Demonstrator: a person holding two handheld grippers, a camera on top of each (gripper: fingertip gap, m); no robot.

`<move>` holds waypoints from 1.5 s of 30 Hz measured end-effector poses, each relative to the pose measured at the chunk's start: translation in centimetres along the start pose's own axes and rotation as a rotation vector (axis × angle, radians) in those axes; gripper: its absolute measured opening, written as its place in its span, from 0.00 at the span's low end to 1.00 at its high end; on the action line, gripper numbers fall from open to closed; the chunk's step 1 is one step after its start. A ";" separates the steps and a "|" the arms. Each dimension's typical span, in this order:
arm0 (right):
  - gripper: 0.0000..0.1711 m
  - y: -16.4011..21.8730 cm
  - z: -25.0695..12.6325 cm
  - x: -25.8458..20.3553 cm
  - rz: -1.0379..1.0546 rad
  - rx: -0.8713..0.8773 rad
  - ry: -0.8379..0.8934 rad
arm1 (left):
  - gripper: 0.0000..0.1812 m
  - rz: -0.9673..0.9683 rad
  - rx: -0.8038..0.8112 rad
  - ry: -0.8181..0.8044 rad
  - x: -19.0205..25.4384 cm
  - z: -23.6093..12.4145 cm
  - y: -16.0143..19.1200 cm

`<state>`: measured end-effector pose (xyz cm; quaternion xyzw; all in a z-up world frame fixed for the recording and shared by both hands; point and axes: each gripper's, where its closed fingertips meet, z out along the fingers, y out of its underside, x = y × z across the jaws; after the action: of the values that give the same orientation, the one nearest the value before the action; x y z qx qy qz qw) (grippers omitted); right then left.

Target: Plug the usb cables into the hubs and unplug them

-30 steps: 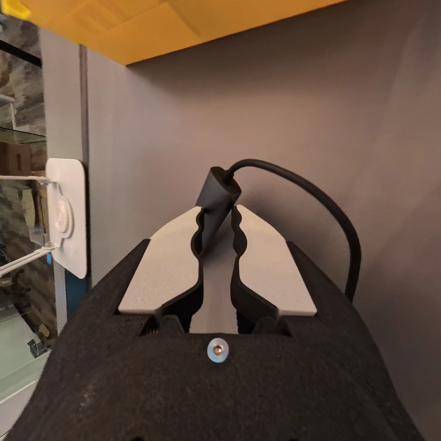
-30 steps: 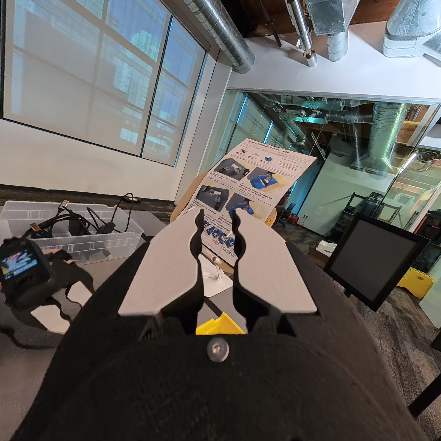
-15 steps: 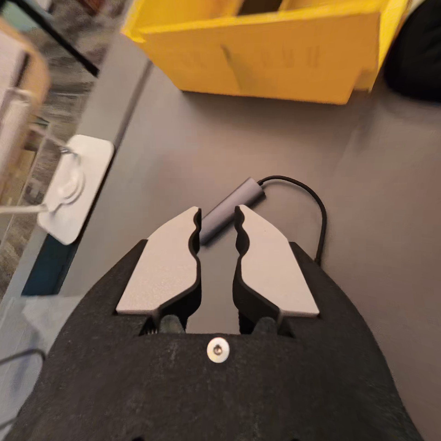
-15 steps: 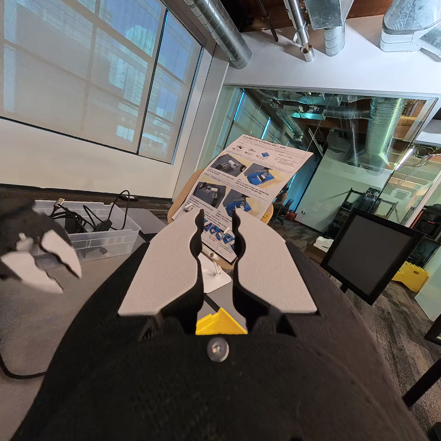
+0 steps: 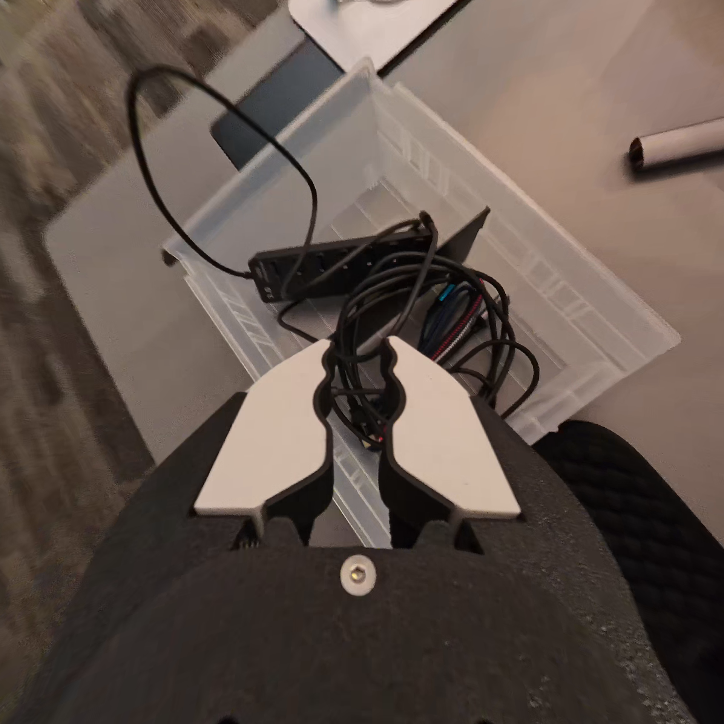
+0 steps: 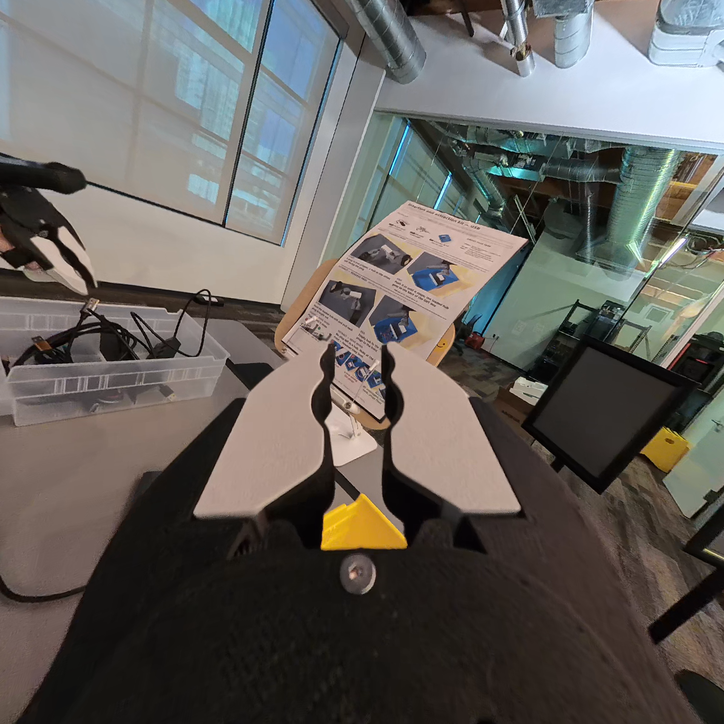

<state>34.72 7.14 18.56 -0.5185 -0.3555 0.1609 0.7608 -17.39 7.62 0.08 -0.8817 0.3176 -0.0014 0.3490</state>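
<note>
My left gripper (image 5: 360, 344) is open and empty, and hovers over a clear plastic bin (image 5: 548, 274). In the bin lie a long black USB hub (image 5: 337, 270) and a tangle of black, blue and braided USB cables (image 5: 450, 313). The cables show through the gap between my fingers. One black cable (image 5: 149, 156) loops out over the bin's far rim. My right gripper (image 6: 358, 350) is open and empty, held up and pointing at an instruction sheet (image 6: 395, 305). The right wrist view shows the left gripper (image 6: 58, 258) above the bin (image 6: 117, 380), just over an upright USB plug (image 6: 92, 303).
A white marker (image 5: 685, 145) lies on the grey table right of the bin. A white stand base (image 5: 372, 23) sits beyond it. A yellow box corner (image 6: 362, 525) is below my right gripper. A dark monitor (image 6: 603, 411) stands at right. A black cable (image 6: 31, 595) lies on the table. The gap from one gripper's tips to the other's is roughly 55 centimeters.
My left gripper let go of the grey hub on the table near the yellow box, then swung over to the clear bin. My right gripper has barely moved.
</note>
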 end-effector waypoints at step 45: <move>0.14 1.9 0.0 1.0 -0.002 -0.066 0.027 | 0.06 0.302 -0.220 -0.241 -0.9 5.5 2.0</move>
<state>35.63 8.58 17.26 -0.5450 -0.3507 0.1414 0.7483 -18.00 10.36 -5.14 -0.8507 0.4001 0.1911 0.2824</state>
